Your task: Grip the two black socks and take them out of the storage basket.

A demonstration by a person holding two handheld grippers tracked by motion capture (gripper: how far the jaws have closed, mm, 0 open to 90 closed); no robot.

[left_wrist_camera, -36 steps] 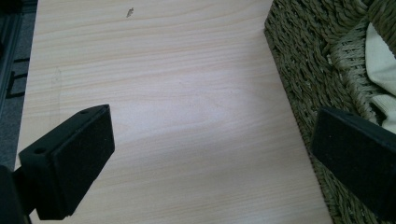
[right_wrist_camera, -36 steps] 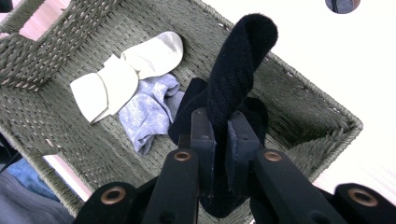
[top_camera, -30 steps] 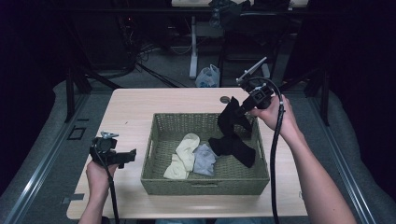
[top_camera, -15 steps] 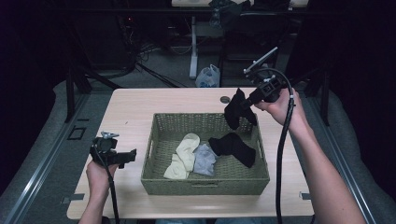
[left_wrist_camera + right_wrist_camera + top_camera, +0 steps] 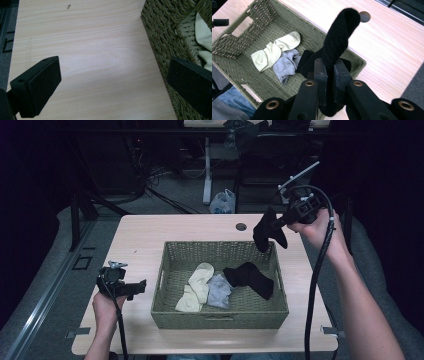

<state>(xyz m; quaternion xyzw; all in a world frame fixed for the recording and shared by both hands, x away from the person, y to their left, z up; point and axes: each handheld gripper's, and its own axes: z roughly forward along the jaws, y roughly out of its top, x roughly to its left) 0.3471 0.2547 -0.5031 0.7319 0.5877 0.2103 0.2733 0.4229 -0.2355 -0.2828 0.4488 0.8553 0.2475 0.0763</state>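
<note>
A green woven basket (image 5: 220, 317) sits mid-table and holds a pale yellow sock (image 5: 196, 286), a grey sock (image 5: 219, 290) and a black sock (image 5: 250, 277). My right gripper (image 5: 279, 223) is raised above the basket's far right corner, shut on a second black sock (image 5: 266, 235) that dangles from its jaws. In the right gripper view that black sock (image 5: 338, 37) is pinched between the jaws, above the basket (image 5: 242, 42). My left gripper (image 5: 136, 287) rests open on the table, left of the basket, with nothing between its pads (image 5: 40, 85); the basket wall (image 5: 162, 42) is at its right.
The light wooden table (image 5: 140, 240) has a round cable hole (image 5: 241, 226) behind the basket. Bare tabletop (image 5: 87, 50) lies left of and behind the basket. A white plastic bag (image 5: 222, 201) and desk legs stand on the dark floor beyond.
My right gripper has lifted the black sock up out of the basket and carried it back and to the right. The left gripper has stayed put.
</note>
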